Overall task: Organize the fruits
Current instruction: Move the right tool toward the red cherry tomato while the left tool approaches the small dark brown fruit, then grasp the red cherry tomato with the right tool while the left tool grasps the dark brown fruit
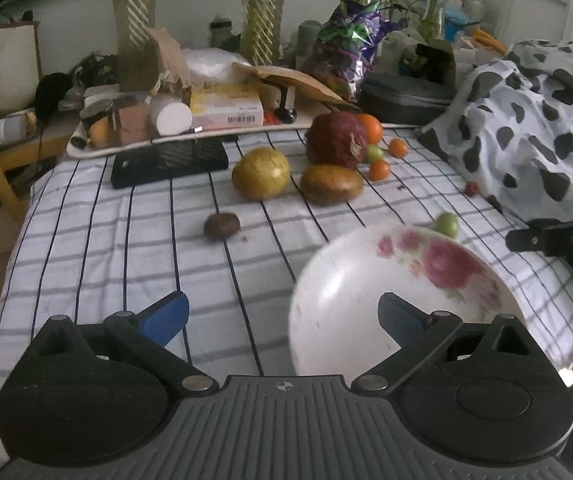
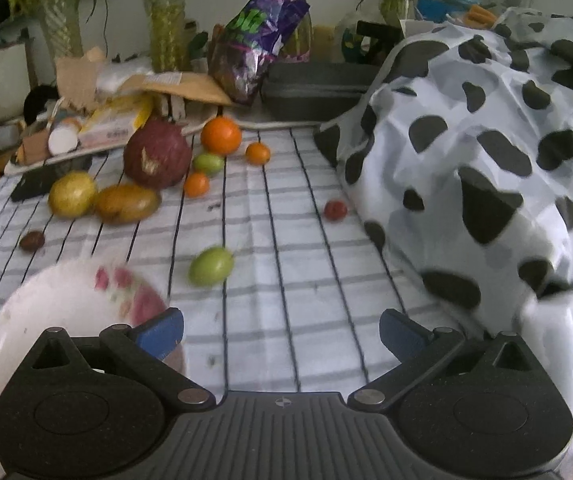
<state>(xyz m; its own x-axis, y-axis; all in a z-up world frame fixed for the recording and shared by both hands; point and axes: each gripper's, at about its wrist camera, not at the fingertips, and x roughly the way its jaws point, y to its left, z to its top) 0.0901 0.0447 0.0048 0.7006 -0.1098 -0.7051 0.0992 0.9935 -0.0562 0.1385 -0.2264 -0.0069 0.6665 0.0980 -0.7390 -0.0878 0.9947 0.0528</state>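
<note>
Fruits scattered over white cloth with dark and grey stripes [image 1: 98, 248], spread on what may be a bed or a table: cannot tell which. Far cluster: large dark-red round fruit [image 2: 157, 153], big orange [image 2: 221, 135] just behind it, two small oranges [image 2: 258, 153] [image 2: 196, 184], small green fruit [image 2: 208, 163] between them. Just left of that cluster: round yellow fruit [image 1: 260, 173] beside oblong brownish-yellow fruit [image 1: 331, 184]. Lying apart: small dark brown fruit [image 1: 222, 225], tiny red fruit [image 2: 335, 210] near black-spotted white fabric [image 2: 486, 140], blurred green fruit [image 2: 211, 267] just beyond white bowl with pink flower print [image 1: 338, 280].

Bowl empty, tilted, blurred, nearest the cameras. Left claw [image 1: 283, 314] wide open, holding nothing, right finger over bowl's inside. Right claw [image 2: 281, 330] wide open too, empty, above bare cloth, left finger in front of bowl rim.

Behind fruits: cluttered white tray [image 1: 86, 150], black flat box [image 1: 168, 162], purple foil bag [image 2: 262, 36].
</note>
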